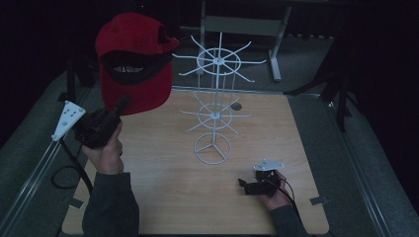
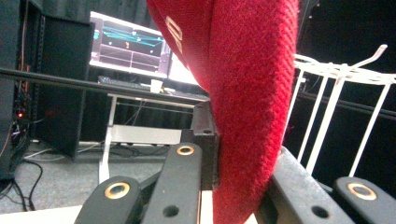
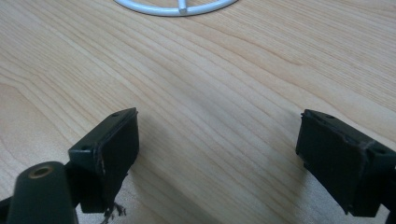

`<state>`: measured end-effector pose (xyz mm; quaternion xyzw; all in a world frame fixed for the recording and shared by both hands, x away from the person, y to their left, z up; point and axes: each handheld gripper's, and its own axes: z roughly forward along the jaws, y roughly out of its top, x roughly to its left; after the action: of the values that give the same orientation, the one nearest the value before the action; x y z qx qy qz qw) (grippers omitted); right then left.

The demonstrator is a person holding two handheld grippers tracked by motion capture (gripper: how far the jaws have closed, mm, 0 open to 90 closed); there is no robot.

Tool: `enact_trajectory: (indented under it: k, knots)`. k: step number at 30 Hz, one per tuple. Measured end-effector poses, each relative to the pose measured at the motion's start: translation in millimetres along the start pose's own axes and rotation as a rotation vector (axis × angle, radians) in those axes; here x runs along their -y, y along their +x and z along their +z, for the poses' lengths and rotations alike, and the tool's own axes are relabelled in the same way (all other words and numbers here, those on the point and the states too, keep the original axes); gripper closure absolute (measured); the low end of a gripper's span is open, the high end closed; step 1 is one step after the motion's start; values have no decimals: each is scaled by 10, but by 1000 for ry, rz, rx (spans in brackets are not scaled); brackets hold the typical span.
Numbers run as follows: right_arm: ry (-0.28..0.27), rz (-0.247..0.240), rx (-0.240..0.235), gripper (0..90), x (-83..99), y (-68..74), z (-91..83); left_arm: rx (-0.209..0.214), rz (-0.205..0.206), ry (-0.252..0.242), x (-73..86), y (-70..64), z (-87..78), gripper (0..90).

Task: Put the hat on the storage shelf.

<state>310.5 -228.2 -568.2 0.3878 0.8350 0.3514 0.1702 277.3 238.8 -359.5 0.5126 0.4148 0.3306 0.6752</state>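
Red cap (image 1: 133, 59) with black underbrim, held aloft by brim, tilted, left of white wire rack (image 1: 216, 98).

Red cap (image 2: 247, 93): crown cut off by the top edge of the left gripper view; lettering on its dark underside unreadable in the high view. White wire rack (image 3: 177, 5): base ring cropped at upper edge, right gripper view. Monitor (image 2: 128, 44), upper left: contents blurred.
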Motion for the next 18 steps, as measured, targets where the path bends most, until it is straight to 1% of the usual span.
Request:
enact_trajectory:
  k: [6, 18]
  knots:
    - [0, 0, 0, 131, 0, 0, 0, 10, 8, -5, 4, -23, -22, 857]
    - [1, 0, 0, 131, 1, 1, -1, 29, 8, -10, 15, -33, -92, 857]
